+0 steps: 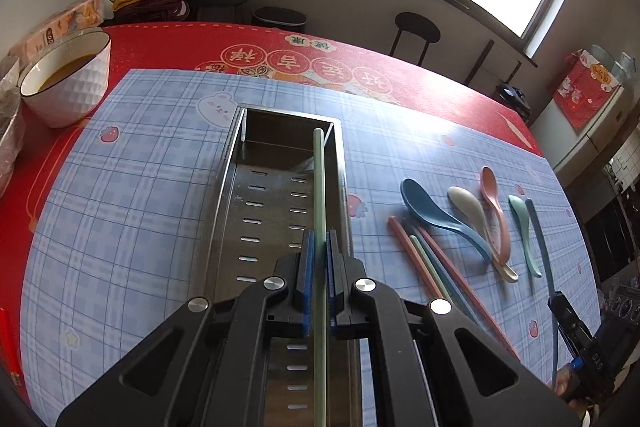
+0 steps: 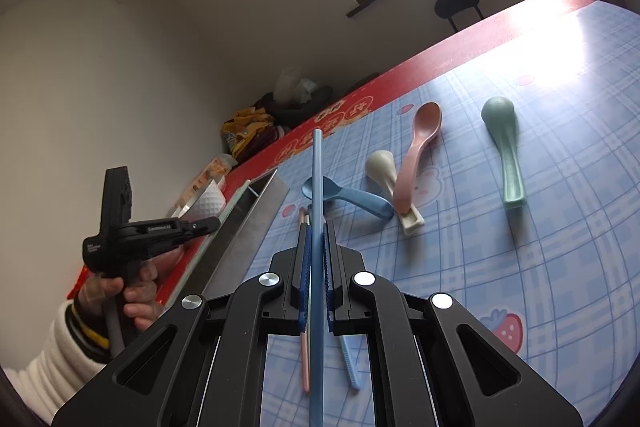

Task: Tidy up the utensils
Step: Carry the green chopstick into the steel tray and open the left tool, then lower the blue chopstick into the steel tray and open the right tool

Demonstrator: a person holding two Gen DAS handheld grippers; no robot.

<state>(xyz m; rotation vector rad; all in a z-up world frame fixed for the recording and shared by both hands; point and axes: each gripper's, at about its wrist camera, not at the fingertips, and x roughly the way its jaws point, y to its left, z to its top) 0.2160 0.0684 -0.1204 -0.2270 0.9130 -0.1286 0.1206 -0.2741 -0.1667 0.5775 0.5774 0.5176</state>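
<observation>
Here, each of your hand-held grippers pinches one chopstick above the worktop.

Your left hand-held gripper (image 1: pixel 319 247) is pressed onto a pale green chopstick (image 1: pixel 319 187), holding it lengthwise over the steel utensil tray (image 1: pixel 256 211) that sits on the blue checked mat (image 1: pixel 132 187). Your right hand-held gripper (image 2: pixel 316 243) is clamped on a blue chopstick (image 2: pixel 317 179), raised over the mat. To the right of the tray lie loose pink and green chopsticks (image 1: pixel 424 259), then a blue spoon (image 1: pixel 436 215), a cream spoon (image 1: pixel 476 223), a pink spoon (image 1: pixel 496 215) and a green spoon (image 1: pixel 524 227). A white bowl (image 1: pixel 68 83) stands on the red worktop (image 1: pixel 440 95), left of the mat.
</observation>
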